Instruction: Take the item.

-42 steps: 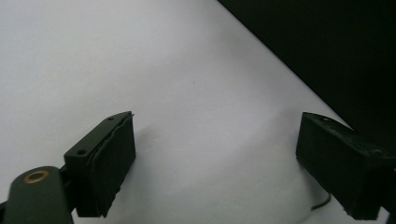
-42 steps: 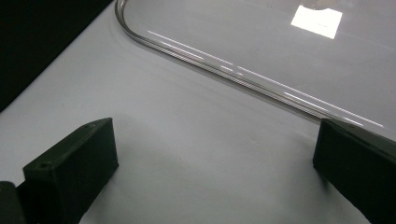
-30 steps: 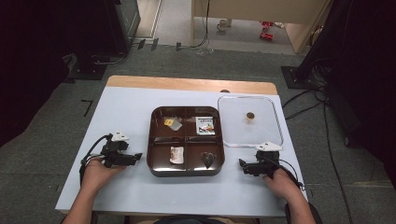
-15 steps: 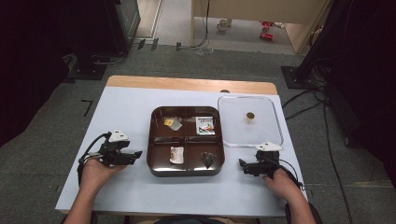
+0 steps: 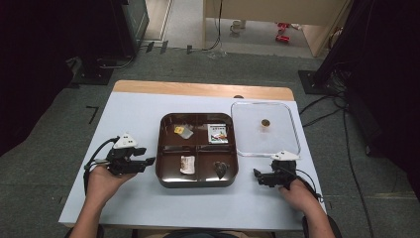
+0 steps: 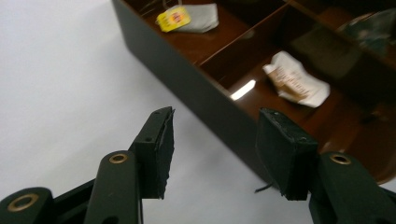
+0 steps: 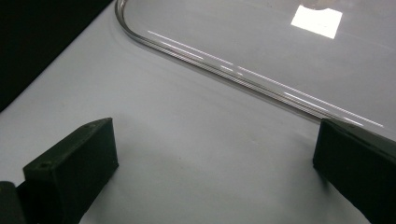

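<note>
Both tools open: left tool (image 6: 212,154) at tray (image 6: 196,100) edge

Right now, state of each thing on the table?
Left tongs: open, empty, beside the tray.
Right tongs: open, empty, near the lid's edge.
Brown tray: uncovered, four compartments, an item in each.
Clear lid: off, lying flat right of the tray.
Tea bag: lying in the far-left compartment.

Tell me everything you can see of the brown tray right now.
The tray is dark brown, glossy, square with rounded corners, split into four compartments. It lies flat mid-table, uncovered, beside the clear lid. A tea bag and a printed packet lie in the far compartments, a crumpled wrapper and a dark piece in the near ones. Neither gripper touches it.
</note>
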